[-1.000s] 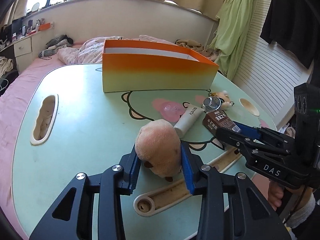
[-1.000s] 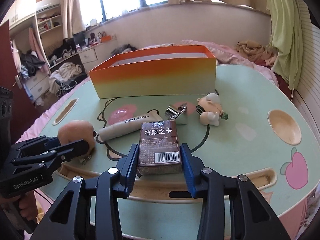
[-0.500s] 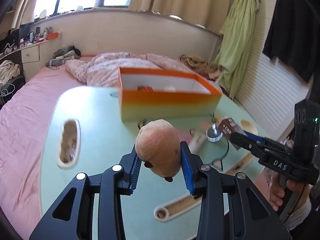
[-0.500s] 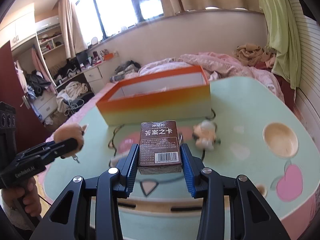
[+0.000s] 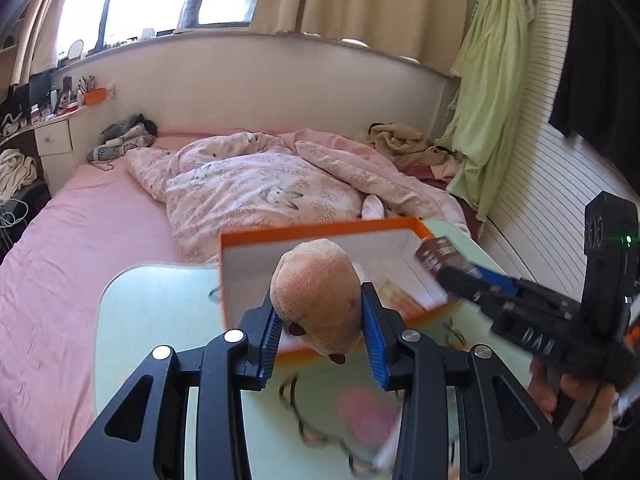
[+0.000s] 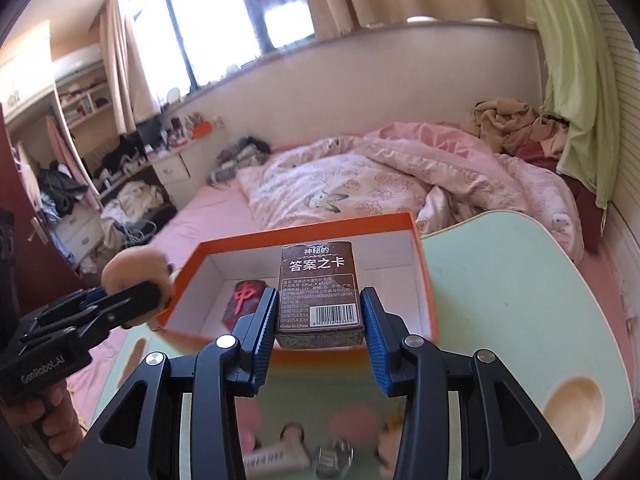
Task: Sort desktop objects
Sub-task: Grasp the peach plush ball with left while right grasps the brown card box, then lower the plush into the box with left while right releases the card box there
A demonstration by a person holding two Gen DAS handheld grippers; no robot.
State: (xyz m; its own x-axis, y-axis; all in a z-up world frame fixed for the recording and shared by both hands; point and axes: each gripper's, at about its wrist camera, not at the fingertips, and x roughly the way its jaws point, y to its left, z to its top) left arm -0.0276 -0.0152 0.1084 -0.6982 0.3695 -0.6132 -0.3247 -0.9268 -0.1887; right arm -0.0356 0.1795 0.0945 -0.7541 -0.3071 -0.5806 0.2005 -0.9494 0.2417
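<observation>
Over the orange box (image 6: 424,280), two things hang in the air and are not inside yet. The left tool (image 5: 320,328) squeezes a soft brown toy (image 5: 320,300) between its blue pads. The right tool (image 6: 320,328) squeezes a brown card pack (image 6: 320,292) the same way. Both sit above the near side of the box, so I think dropping them in comes next. Down in the box a red block (image 6: 244,300) already lies on the bottom, so some sorting is done. More is left on the green table (image 6: 500,280): a white tube (image 6: 276,456), a shiny round thing (image 6: 334,458) and a small toy that is too blurry to tell.
</observation>
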